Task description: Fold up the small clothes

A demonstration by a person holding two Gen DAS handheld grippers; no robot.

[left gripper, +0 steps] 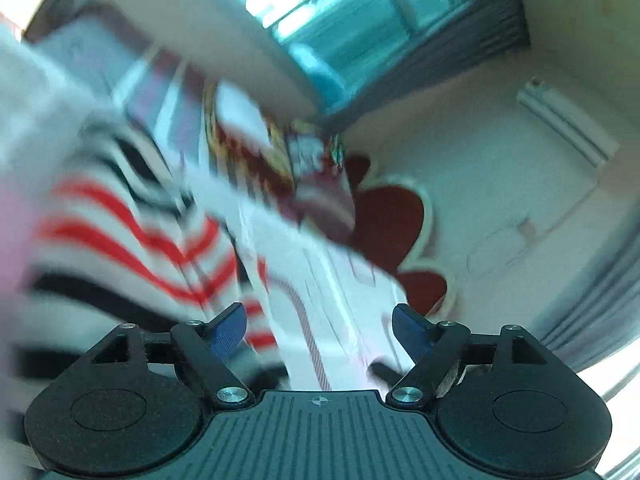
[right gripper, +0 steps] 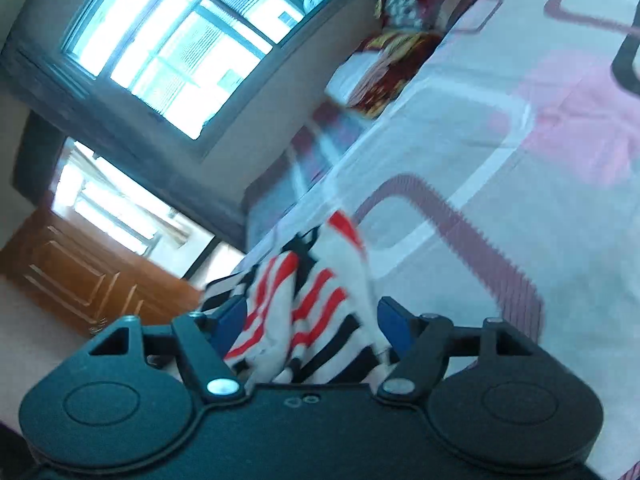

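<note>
patterned bedsheet [right gripper: 500, 152], window [right gripper: 172, 44], wooden door [right gripper: 80, 276]

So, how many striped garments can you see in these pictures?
1: a red, black and white striped knit garment, bunched on the patterned bedsheet between the open right tongs. More may be hidden.

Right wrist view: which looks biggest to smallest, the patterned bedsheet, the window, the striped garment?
1. Patterned bedsheet.
2. Window.
3. Striped garment, bunched close to the camera, so its apparent size misleads.

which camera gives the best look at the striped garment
The right wrist view: the striped garment is fairly sharp there, bunched between the right gripper jaws. The left wrist view shows it only as a motion-blurred mass at left.
</note>
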